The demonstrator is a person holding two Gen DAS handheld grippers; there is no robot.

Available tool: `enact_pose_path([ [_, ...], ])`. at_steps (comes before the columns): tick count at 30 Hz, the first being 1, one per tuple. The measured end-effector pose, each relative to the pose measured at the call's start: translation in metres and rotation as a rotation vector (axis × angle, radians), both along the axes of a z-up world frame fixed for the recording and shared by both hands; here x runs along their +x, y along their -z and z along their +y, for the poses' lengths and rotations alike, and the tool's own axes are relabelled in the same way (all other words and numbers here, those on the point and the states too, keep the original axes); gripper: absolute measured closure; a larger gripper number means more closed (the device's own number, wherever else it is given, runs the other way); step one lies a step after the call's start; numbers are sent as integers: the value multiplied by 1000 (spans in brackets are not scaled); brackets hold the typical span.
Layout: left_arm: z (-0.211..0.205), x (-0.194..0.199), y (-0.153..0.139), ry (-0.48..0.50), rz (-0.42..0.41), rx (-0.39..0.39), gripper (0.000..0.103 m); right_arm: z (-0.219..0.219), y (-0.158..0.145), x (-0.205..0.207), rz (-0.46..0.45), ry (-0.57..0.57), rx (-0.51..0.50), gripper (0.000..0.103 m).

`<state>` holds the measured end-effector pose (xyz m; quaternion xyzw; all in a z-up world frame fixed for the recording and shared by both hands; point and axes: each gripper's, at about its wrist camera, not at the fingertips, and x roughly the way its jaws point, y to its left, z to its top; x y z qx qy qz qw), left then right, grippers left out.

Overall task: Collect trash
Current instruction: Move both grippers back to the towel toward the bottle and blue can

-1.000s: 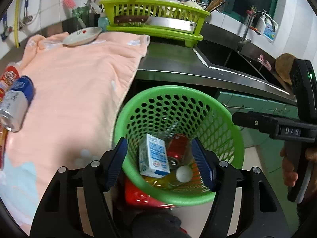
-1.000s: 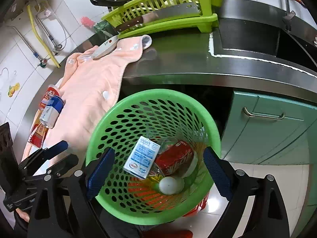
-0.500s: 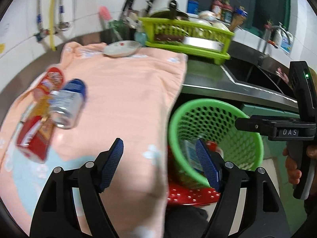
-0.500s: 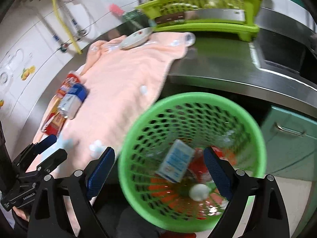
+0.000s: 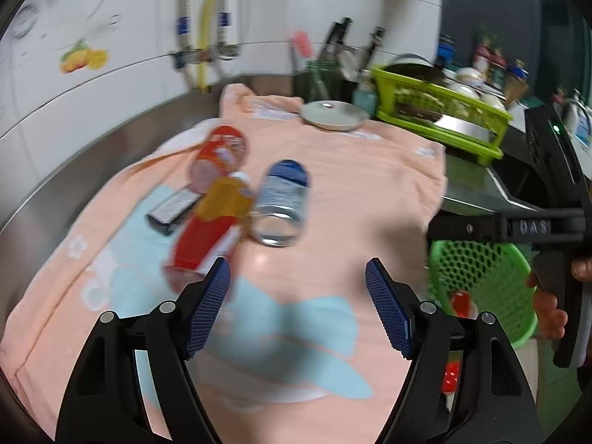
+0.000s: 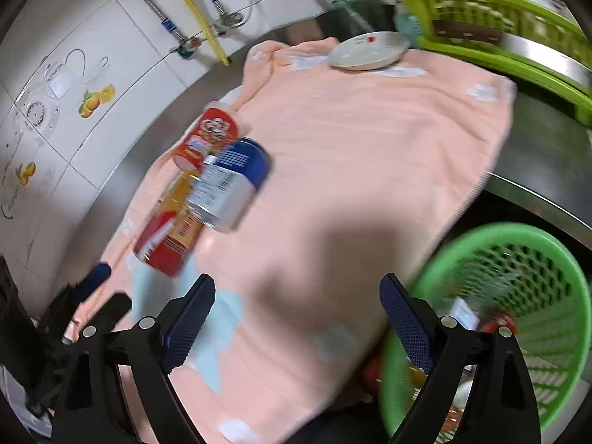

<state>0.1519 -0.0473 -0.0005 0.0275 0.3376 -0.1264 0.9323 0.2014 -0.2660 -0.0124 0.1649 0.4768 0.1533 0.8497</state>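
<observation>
Left wrist view puts your left gripper [image 5: 298, 305], jaws apart and empty, nearest the blue can [image 5: 281, 203]; its length points away from you.

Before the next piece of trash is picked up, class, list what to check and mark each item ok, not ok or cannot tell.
1. Left gripper open and empty: ok.
2. Right gripper open and empty: ok.
3. Blue can lying free on the pink towel: ok.
4. Red bottle clear of the can: not ok, they touch.
5. Green basket has room: ok.
6. Dark flat packet is trash: cannot tell.
</observation>
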Motion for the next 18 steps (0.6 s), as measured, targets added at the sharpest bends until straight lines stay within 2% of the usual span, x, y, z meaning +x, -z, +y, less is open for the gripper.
enact_pose_path([
  [10, 54, 15, 1, -94, 0, -3, 28, 70, -1, 66, 52, -43, 33, 18],
  [18, 77, 26, 7, -125, 12, -10, 28, 98, 9, 115, 117, 3, 67, 21],
])
